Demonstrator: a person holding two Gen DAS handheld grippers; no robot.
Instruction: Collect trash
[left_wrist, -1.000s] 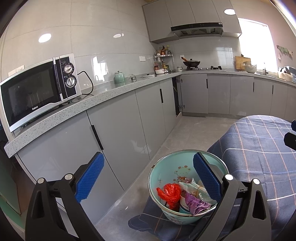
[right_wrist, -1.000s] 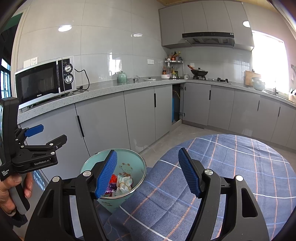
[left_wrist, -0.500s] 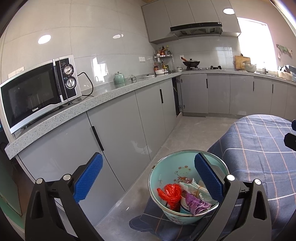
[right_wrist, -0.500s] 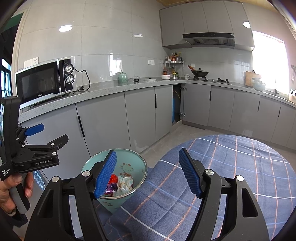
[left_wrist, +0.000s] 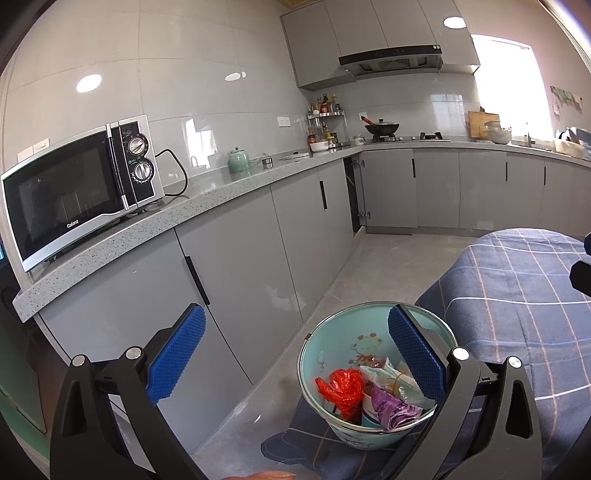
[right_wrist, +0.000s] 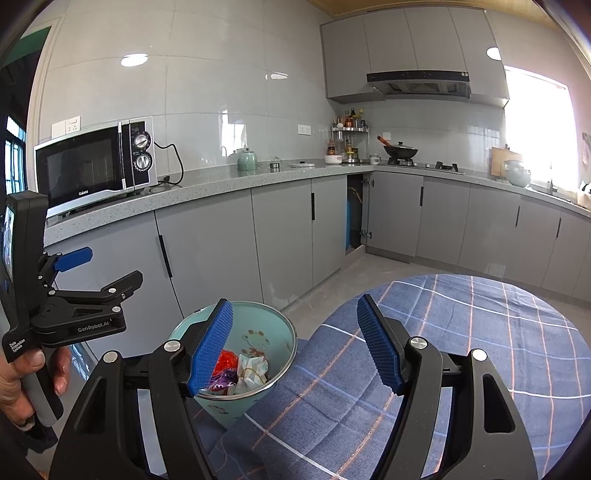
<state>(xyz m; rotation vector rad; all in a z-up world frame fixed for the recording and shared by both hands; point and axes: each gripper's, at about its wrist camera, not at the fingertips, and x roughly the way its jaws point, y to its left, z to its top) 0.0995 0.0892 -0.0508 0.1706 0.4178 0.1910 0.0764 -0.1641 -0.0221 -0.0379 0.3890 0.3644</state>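
Note:
A teal trash bin (left_wrist: 332, 354) with a cartoon print stands beside a table with a blue plaid cloth (left_wrist: 524, 295). It holds a red plastic bag (left_wrist: 341, 387), a purple wrapper (left_wrist: 393, 410) and crumpled white paper (left_wrist: 391, 376). My left gripper (left_wrist: 295, 354) is open and empty, held above and left of the bin. My right gripper (right_wrist: 295, 343) is open and empty, held above the bin (right_wrist: 258, 332) and the cloth (right_wrist: 461, 332). The left gripper's body (right_wrist: 81, 314) shows in the right wrist view.
Grey cabinets (left_wrist: 240, 266) run along the left under a speckled counter (left_wrist: 147, 229) with a microwave (left_wrist: 74, 188) and a green jar (left_wrist: 239, 161). A stove with a wok (left_wrist: 382, 129) stands at the far corner. One cabinet door (right_wrist: 356, 218) stands open.
Both grippers drifted very slightly; the view is almost the same. Nothing was taken hold of or let go.

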